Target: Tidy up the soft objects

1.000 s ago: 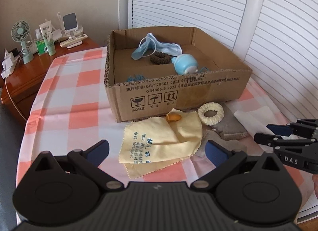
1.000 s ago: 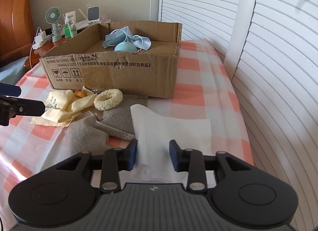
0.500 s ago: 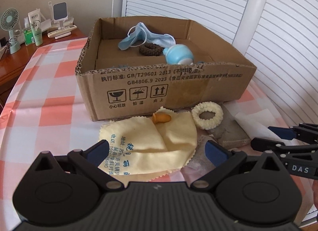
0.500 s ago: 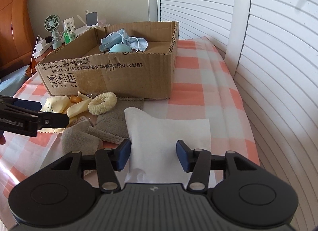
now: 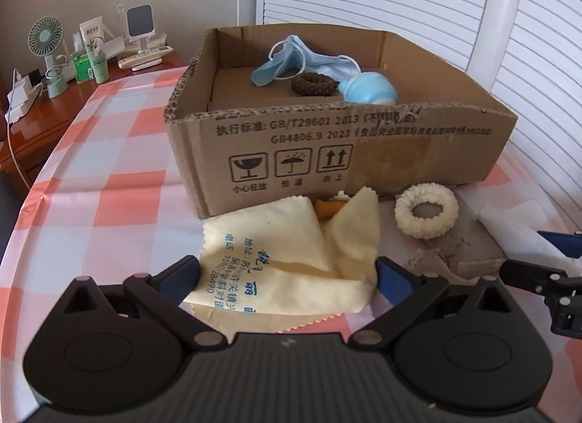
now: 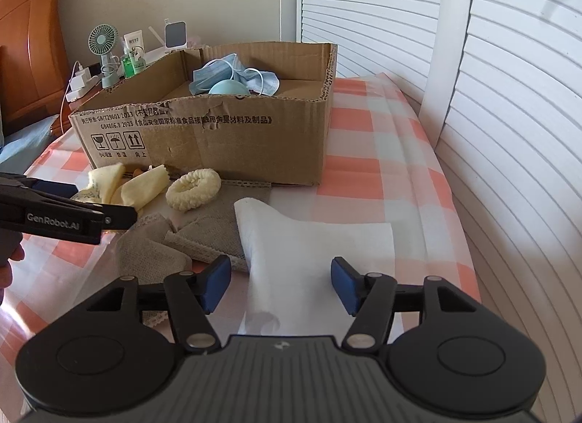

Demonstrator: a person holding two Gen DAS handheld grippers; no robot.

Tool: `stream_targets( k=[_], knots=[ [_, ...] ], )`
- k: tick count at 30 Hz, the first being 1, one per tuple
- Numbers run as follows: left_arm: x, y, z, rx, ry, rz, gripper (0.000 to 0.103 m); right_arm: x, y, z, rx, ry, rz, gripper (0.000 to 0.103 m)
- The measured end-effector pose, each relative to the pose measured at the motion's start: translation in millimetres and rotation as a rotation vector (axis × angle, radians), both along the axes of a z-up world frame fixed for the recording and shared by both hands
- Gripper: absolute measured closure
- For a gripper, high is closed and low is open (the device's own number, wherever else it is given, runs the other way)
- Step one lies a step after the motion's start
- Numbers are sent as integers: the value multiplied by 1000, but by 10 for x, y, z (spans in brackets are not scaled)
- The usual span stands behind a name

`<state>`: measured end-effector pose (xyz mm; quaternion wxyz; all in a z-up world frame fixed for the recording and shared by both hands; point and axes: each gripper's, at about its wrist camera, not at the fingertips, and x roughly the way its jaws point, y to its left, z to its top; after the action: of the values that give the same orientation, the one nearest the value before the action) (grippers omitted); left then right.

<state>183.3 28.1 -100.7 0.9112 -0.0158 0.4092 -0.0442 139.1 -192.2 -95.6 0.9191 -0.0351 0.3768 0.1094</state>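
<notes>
An open cardboard box (image 5: 429,153) (image 6: 232,142) stands on the checked table and holds a blue face mask (image 5: 309,59), a brown scrunchie (image 5: 313,83) and a light blue round toy (image 5: 369,90). In front of it lie a yellow cloth (image 5: 291,259) (image 6: 142,186), a small orange piece (image 5: 325,208), a cream scrunchie (image 5: 425,210) (image 6: 194,188), grey cloths (image 6: 203,237) and a white cloth (image 6: 320,244). My left gripper (image 5: 287,275) is open, its jaws either side of the yellow cloth's near part. My right gripper (image 6: 278,284) is open over the white cloth's near edge.
A wooden side table (image 5: 43,121) at the back left carries a small fan (image 5: 45,40), bottles and a phone stand. White louvred doors (image 6: 509,95) run along the right. A wooden headboard (image 6: 25,40) stands at far left in the right wrist view.
My left gripper has moved forward and down to the yellow cloth. My right gripper's jaws have opened wider over the white cloth.
</notes>
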Motion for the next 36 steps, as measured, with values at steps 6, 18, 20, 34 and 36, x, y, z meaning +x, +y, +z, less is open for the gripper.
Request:
stream_targets(
  k=[6,18,20,34,36],
  knots=[
    [-41,-195,25,32,-44,-46,49,-7,6,-2,-3,-3,2,36],
    [-156,-198,156,-19,-56,-124,89,-32,-23,46,14,1,-9,35],
    [-210,-180,212,-10,-62,-139,89,-39,-30,68,10,-3,-16,27],
    [-508,-93,426,21,-84,-203,89,94,-203,-55,58,46,-87,0],
    [-504,-94,410,15,-76,-205,89,164,-192,-59,48,43,-81,0]
  ],
)
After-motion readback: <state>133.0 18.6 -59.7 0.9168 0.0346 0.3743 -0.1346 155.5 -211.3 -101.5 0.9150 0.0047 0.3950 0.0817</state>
